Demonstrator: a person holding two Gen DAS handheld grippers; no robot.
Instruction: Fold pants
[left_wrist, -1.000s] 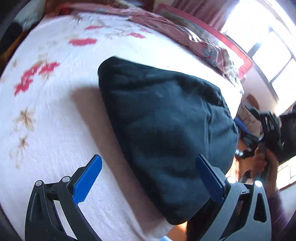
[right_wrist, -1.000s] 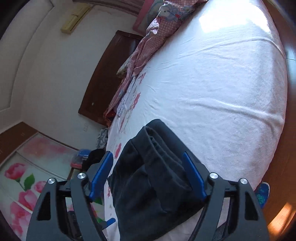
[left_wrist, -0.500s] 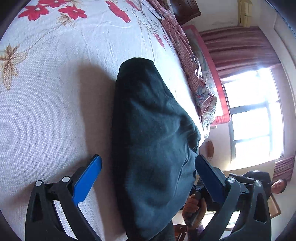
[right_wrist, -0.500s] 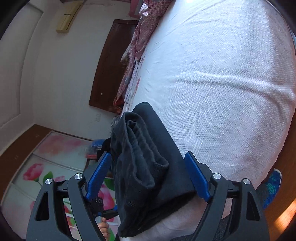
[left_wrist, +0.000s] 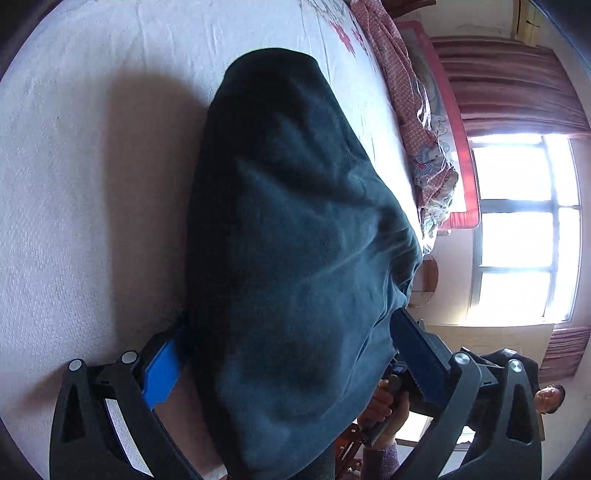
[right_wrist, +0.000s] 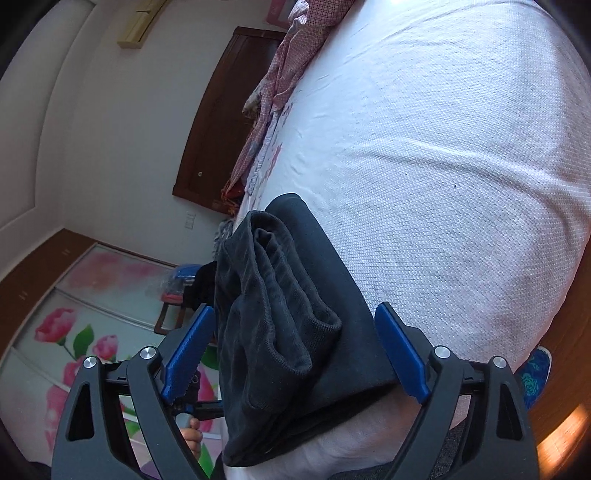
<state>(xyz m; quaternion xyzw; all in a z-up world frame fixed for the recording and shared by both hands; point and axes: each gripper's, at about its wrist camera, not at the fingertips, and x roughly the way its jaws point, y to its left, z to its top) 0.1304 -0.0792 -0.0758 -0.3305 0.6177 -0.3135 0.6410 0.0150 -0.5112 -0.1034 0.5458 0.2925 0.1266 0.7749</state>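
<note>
Bed (right_wrist: 443, 155): one, white sheet, my work surface.
Quilt (left_wrist: 417, 122): one, pink, bunched along far edge.
Window (left_wrist: 524, 229): one, bright.
Pants (left_wrist: 295, 240): one dark folded bundle, near bed edge.
Left gripper (left_wrist: 291, 354): mine, jaws straddling the bundle, grip unclear.
Right gripper (right_wrist: 295, 354): mine, jaws just widening, bundle between, no squeeze.
</note>
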